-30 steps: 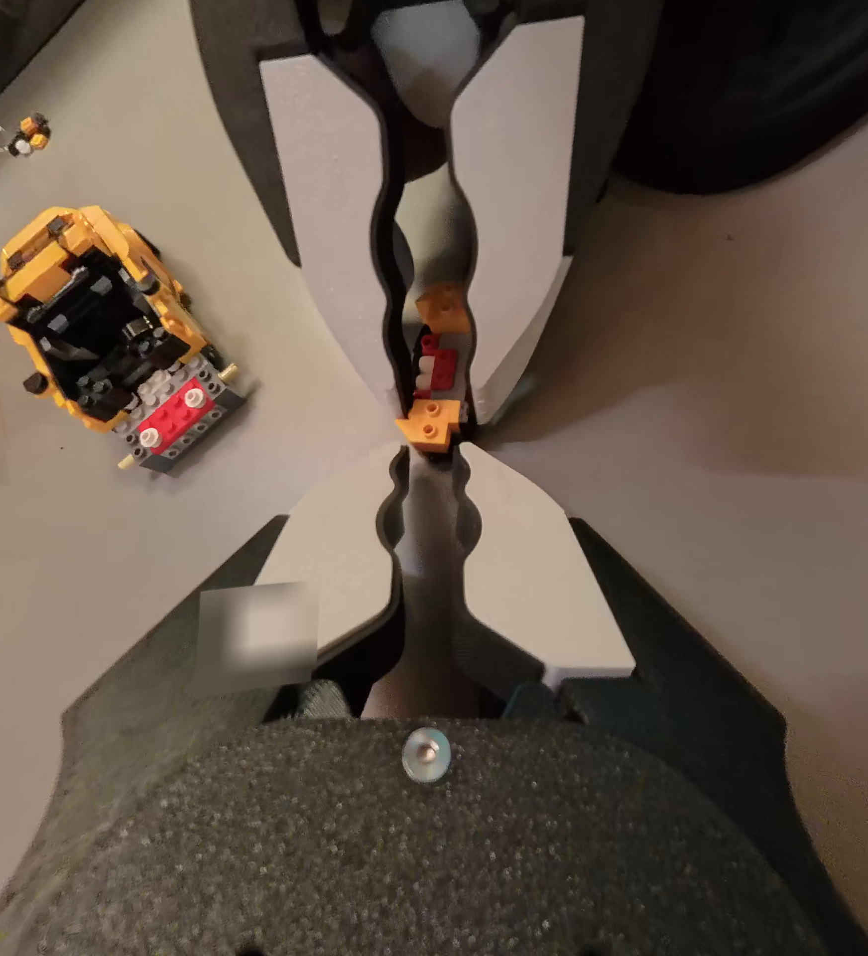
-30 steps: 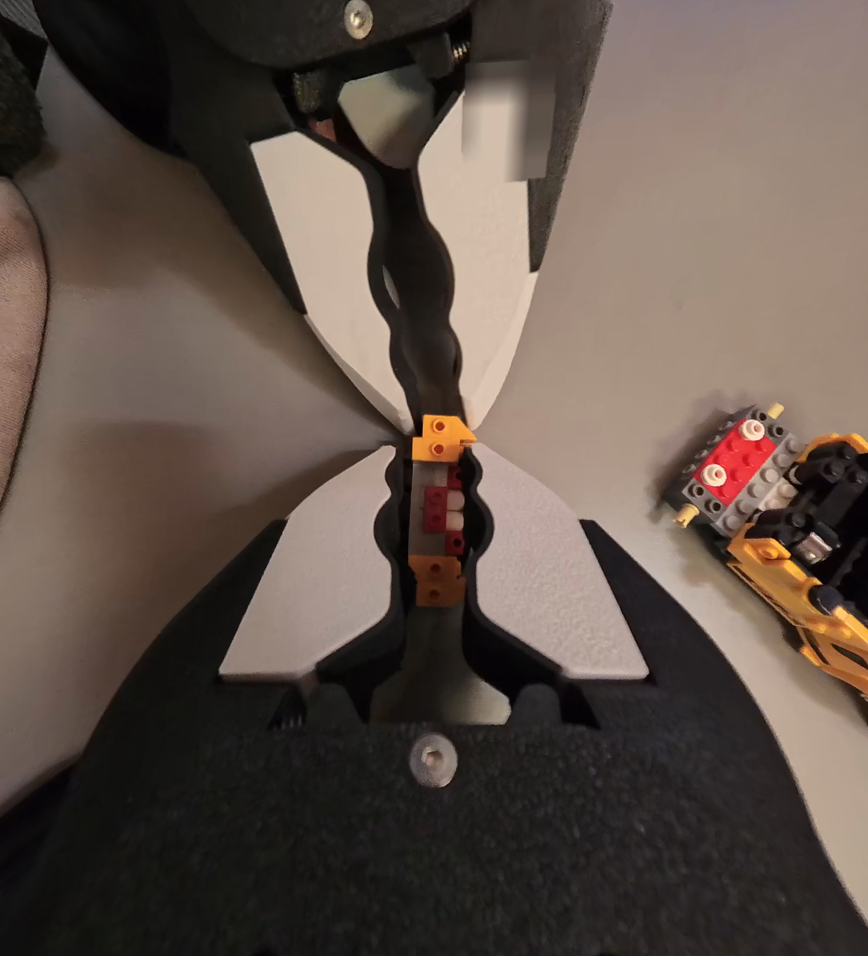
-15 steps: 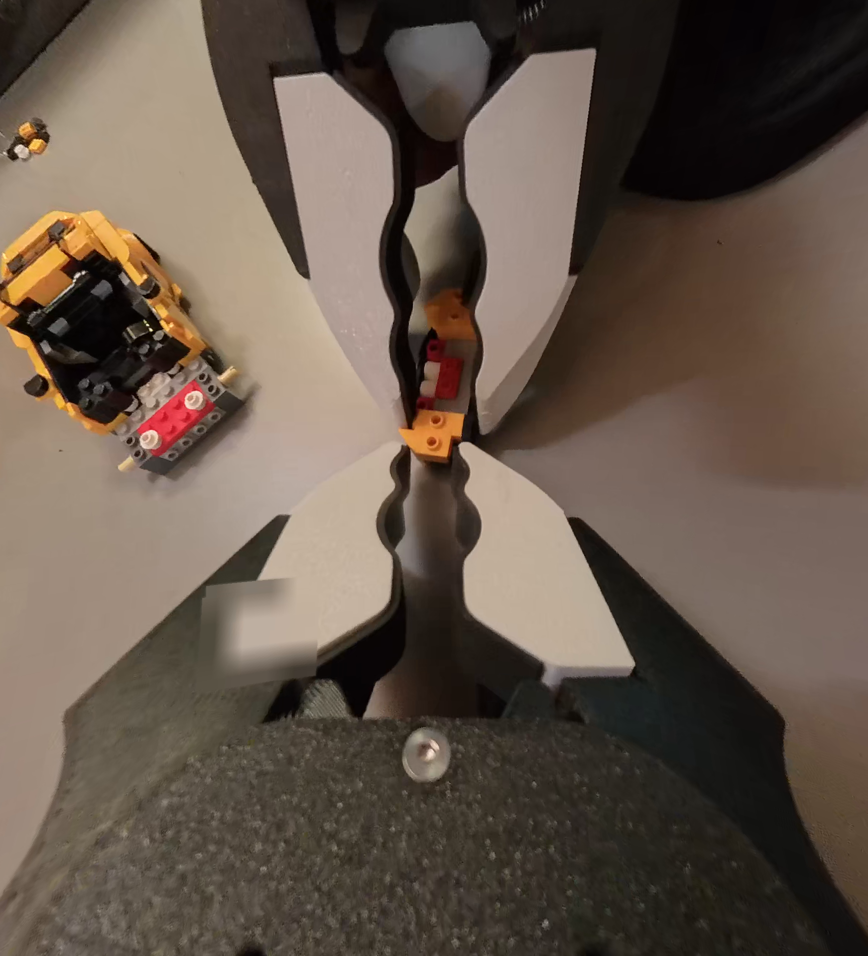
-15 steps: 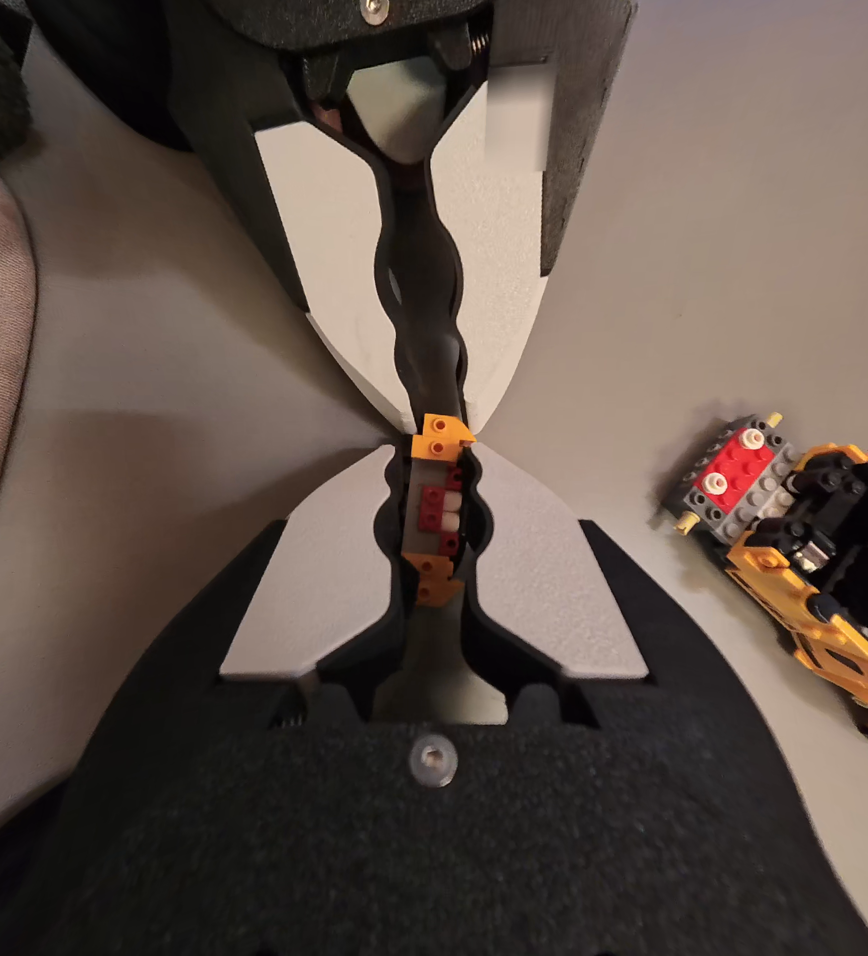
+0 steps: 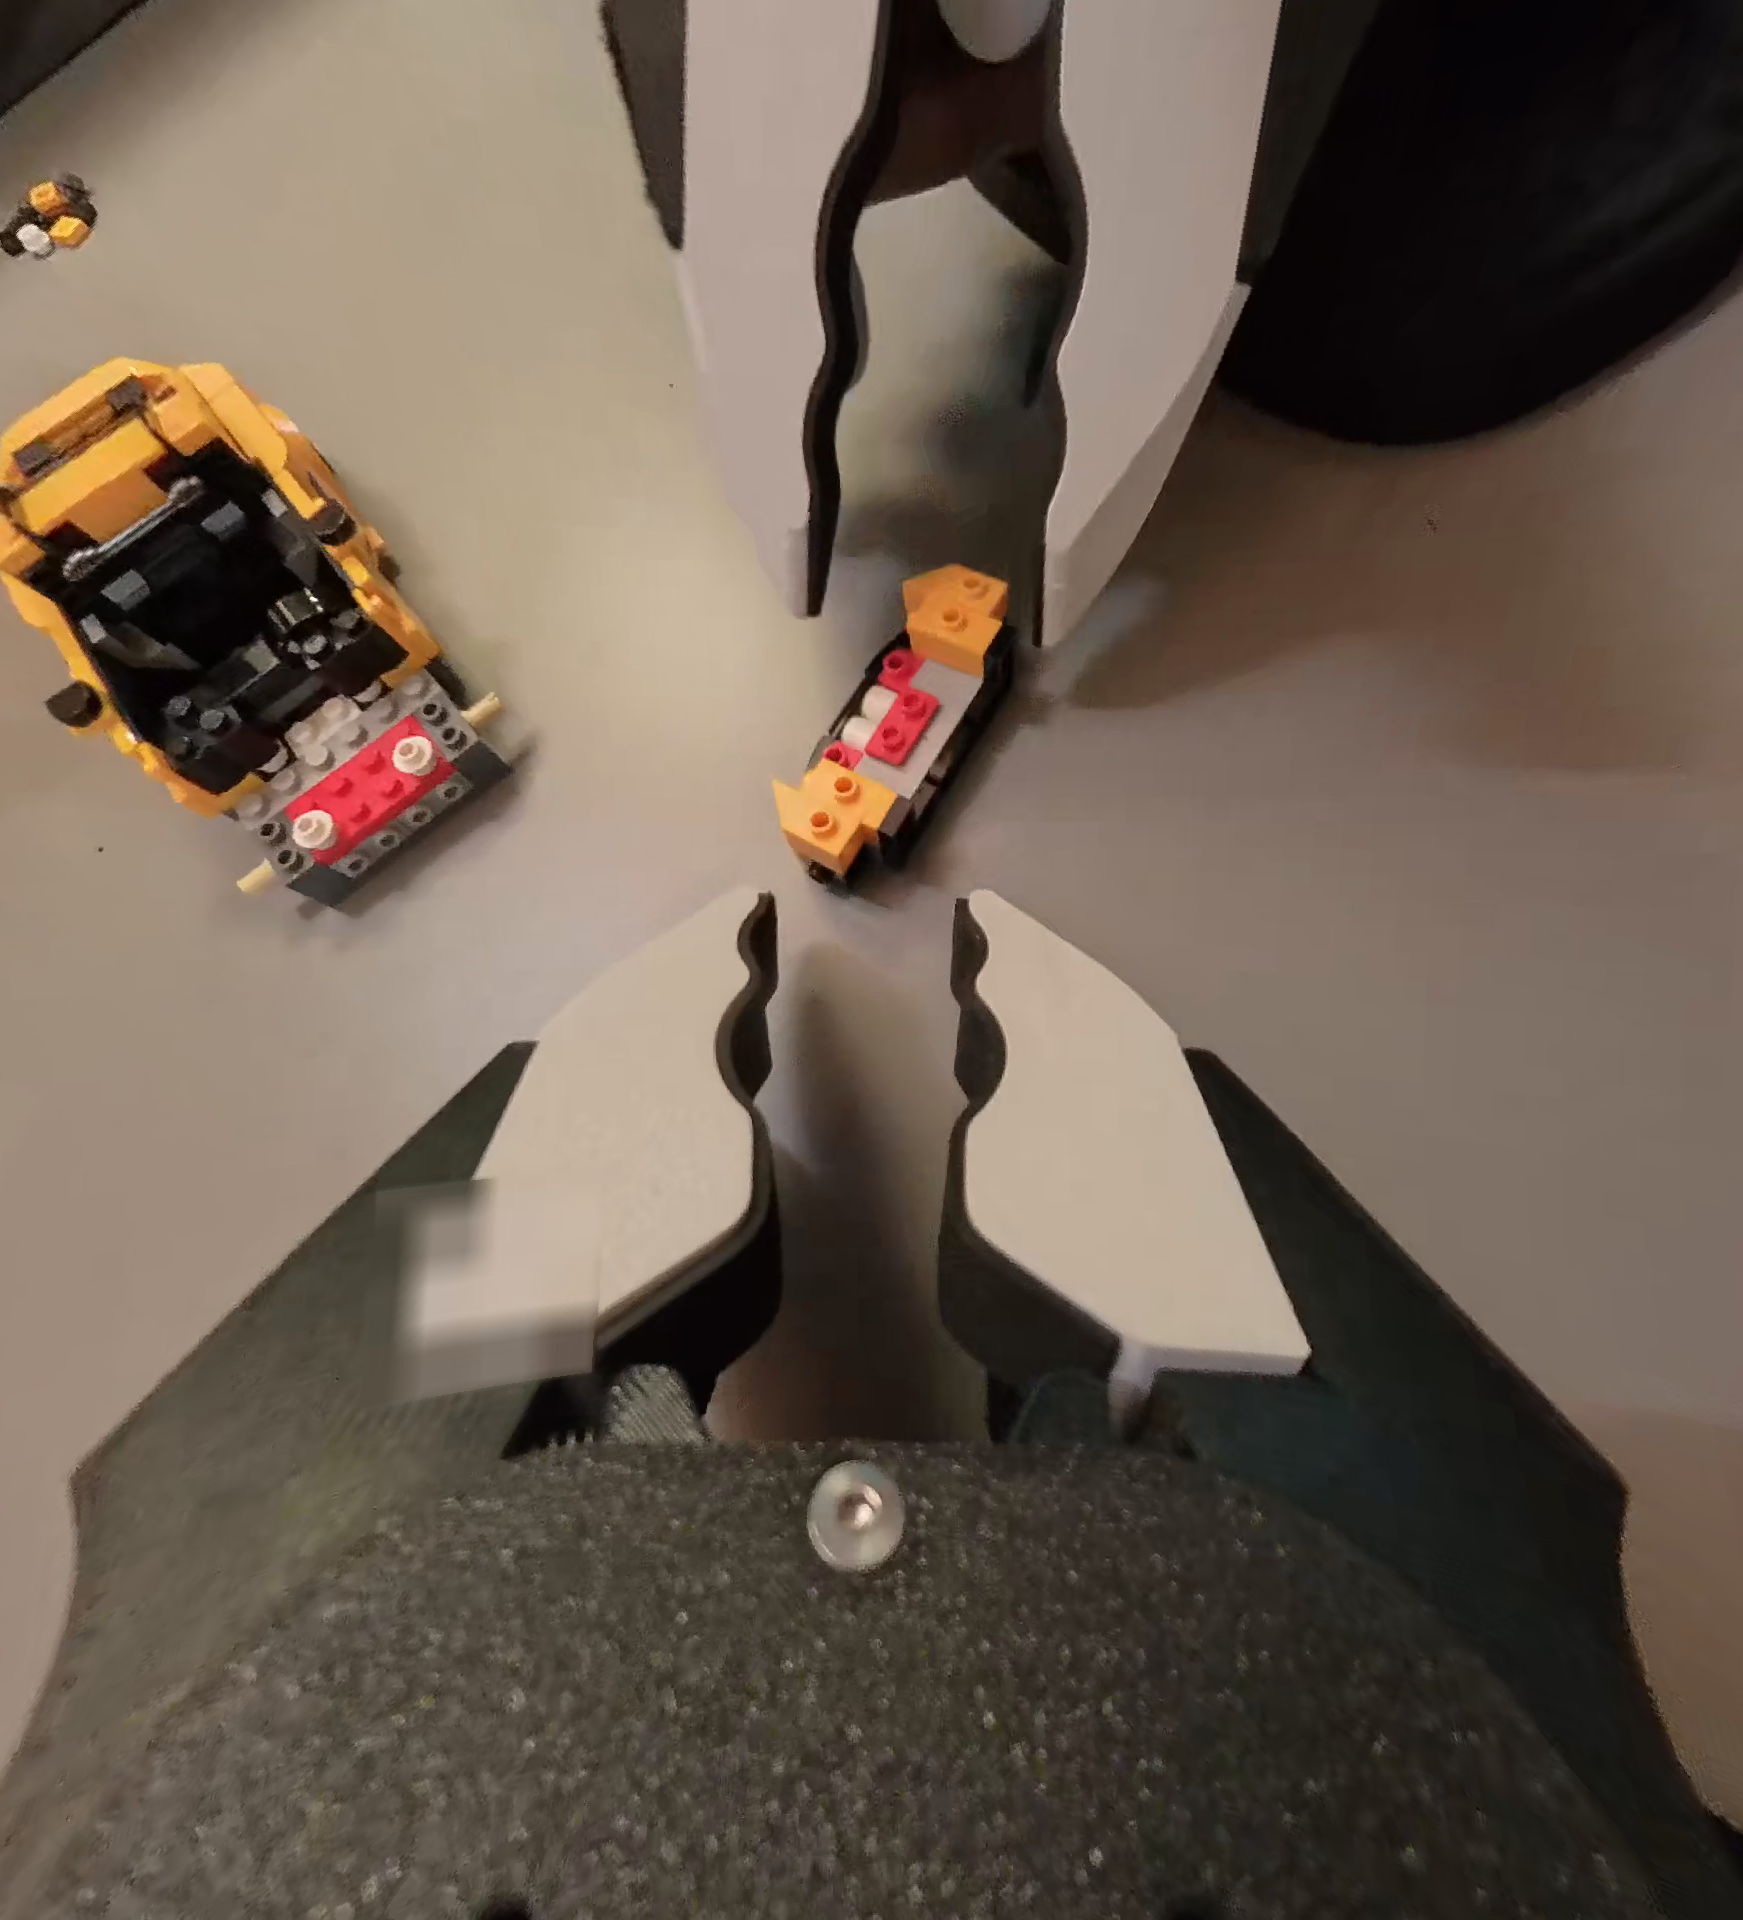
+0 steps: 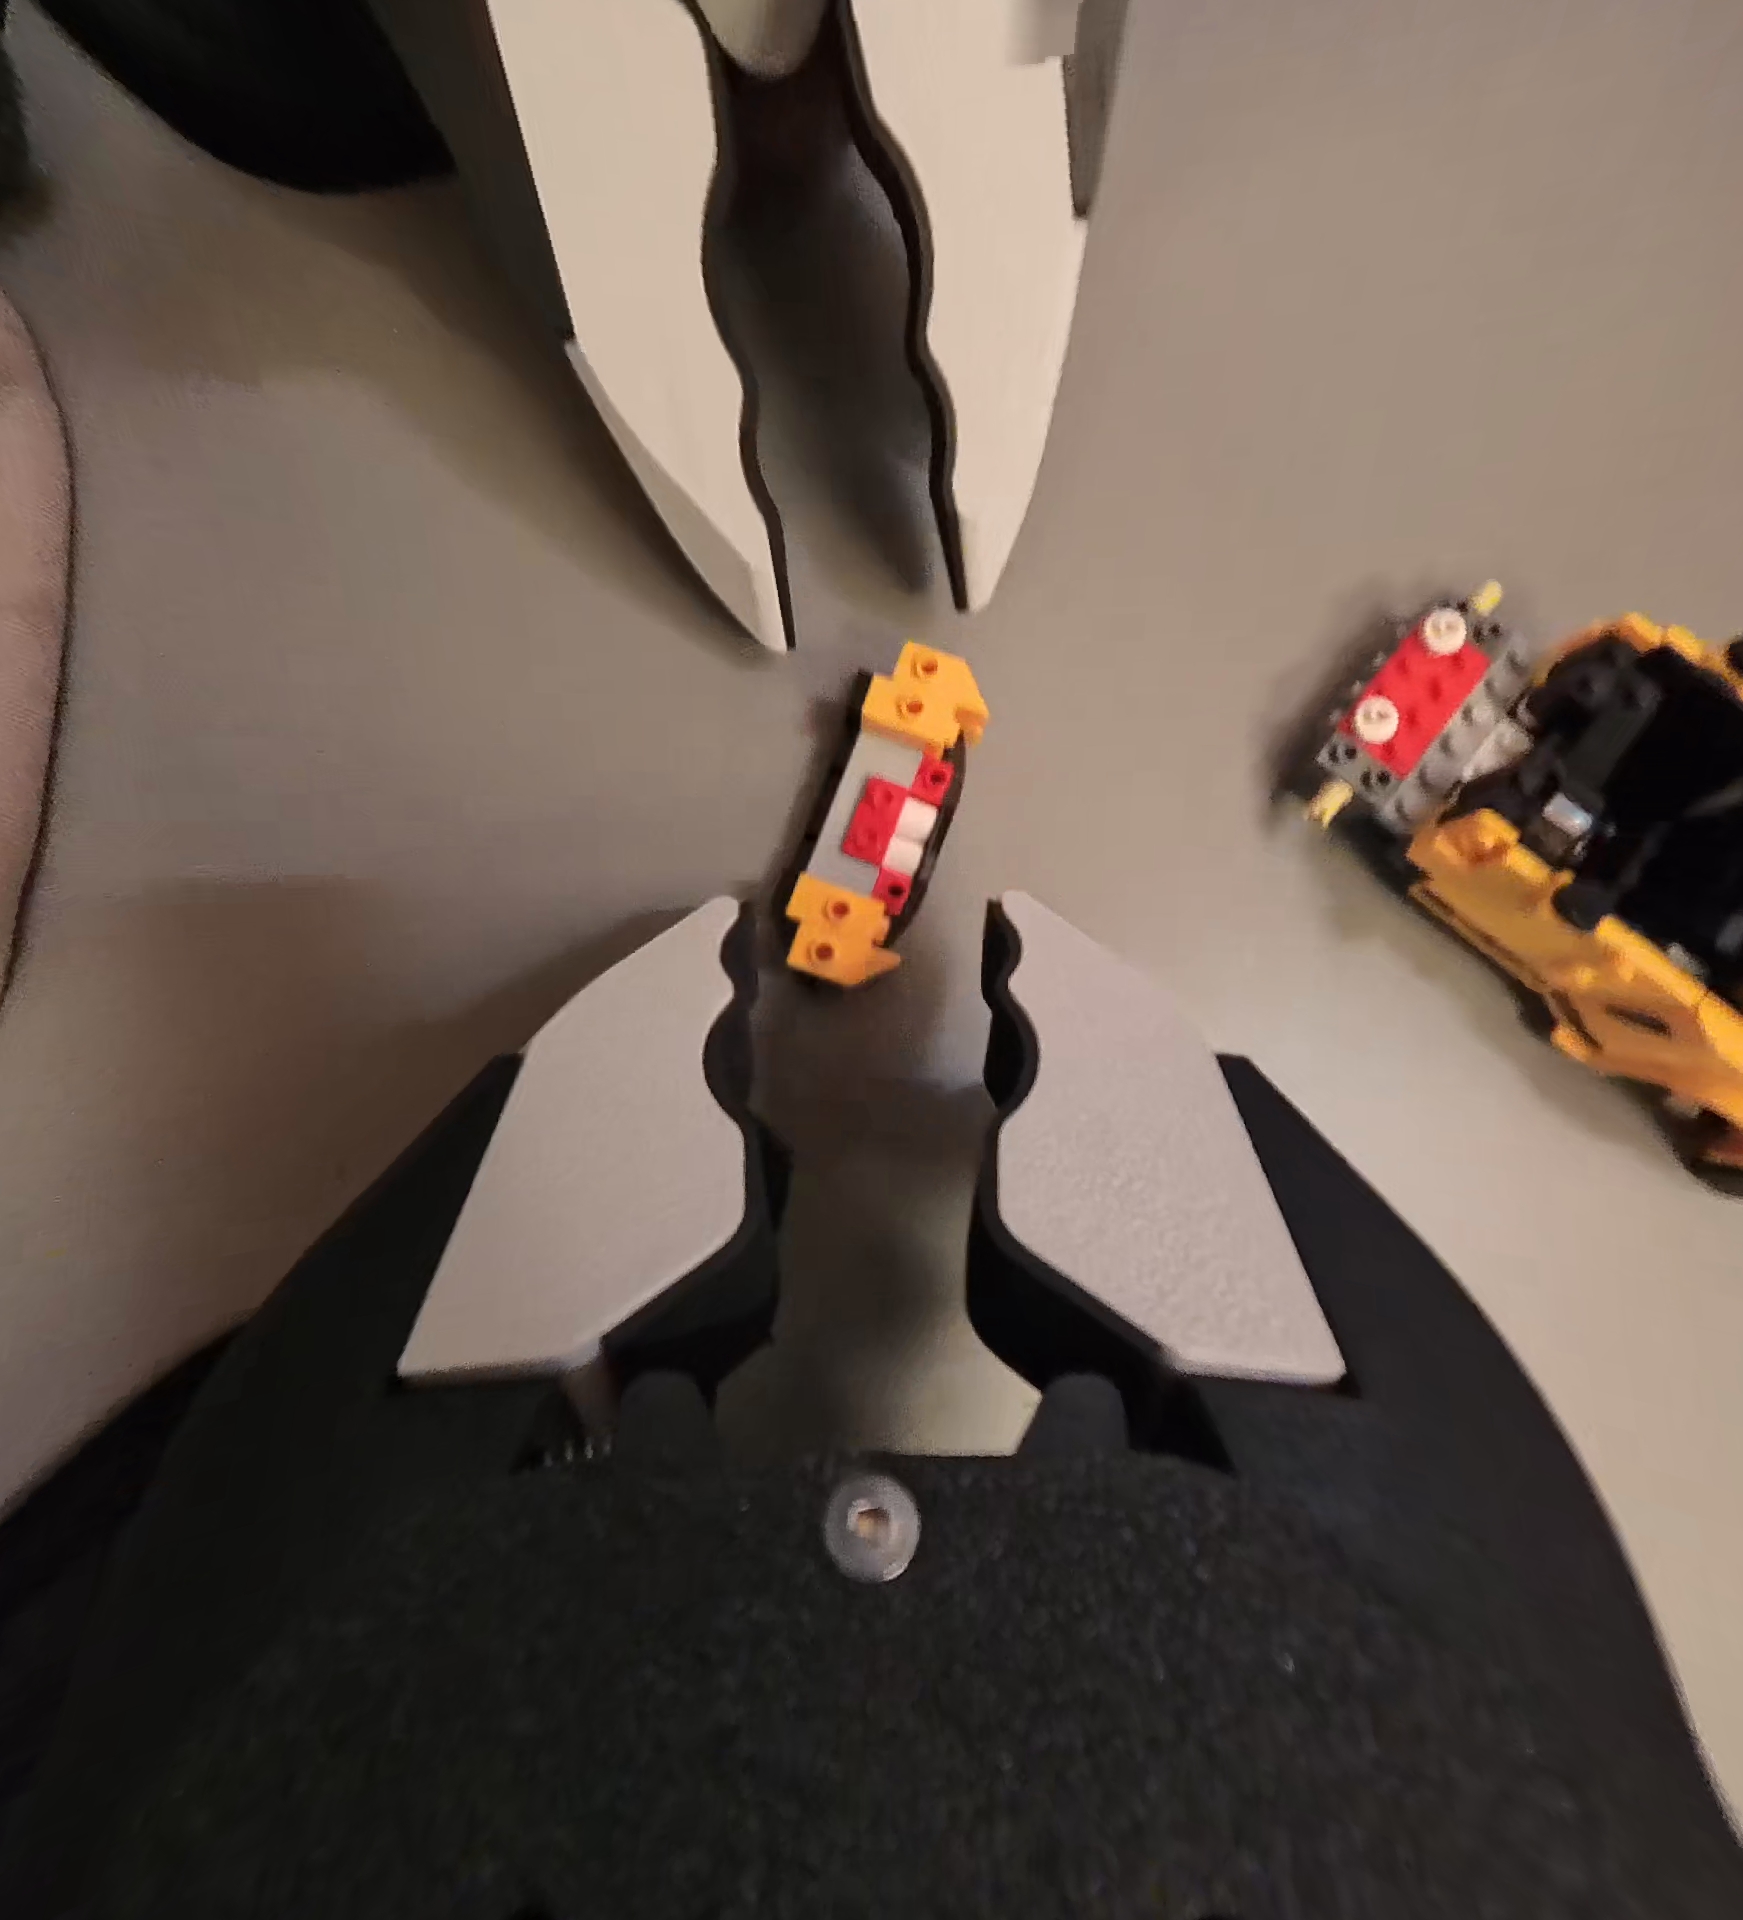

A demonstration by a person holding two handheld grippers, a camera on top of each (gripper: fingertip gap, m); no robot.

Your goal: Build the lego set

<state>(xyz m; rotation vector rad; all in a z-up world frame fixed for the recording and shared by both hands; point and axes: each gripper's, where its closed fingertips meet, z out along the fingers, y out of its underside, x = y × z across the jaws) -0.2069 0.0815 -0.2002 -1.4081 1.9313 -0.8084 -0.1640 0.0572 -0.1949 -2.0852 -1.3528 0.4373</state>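
One small lego subassembly (image 5: 893, 732) (orange wedge pieces at both ends, red and white pieces on a grey plate, black underneath) is lying flat on the grey desk (image 5: 1366, 831), between the two grippers' tips. Nothing is gripping it.

Left gripper (image 5: 862, 909) is pointing at the subassembly from one end, fingers (image 5: 638, 1101) spread apart and holding nothing; the tips are sitting just short of the near orange end. Right gripper (image 6: 862, 904) is facing it tip to tip from the other end, fingers (image 6: 1106, 1143) likewise parted and empty; in its view the near orange end is lying just beside the left fingertip.

One partly built yellow car (image 5: 212, 623) is sitting apart to the side, red plate and two white studs showing at its exposed end. One tiny cluster of loose pieces (image 5: 41, 218) is lying farther off.
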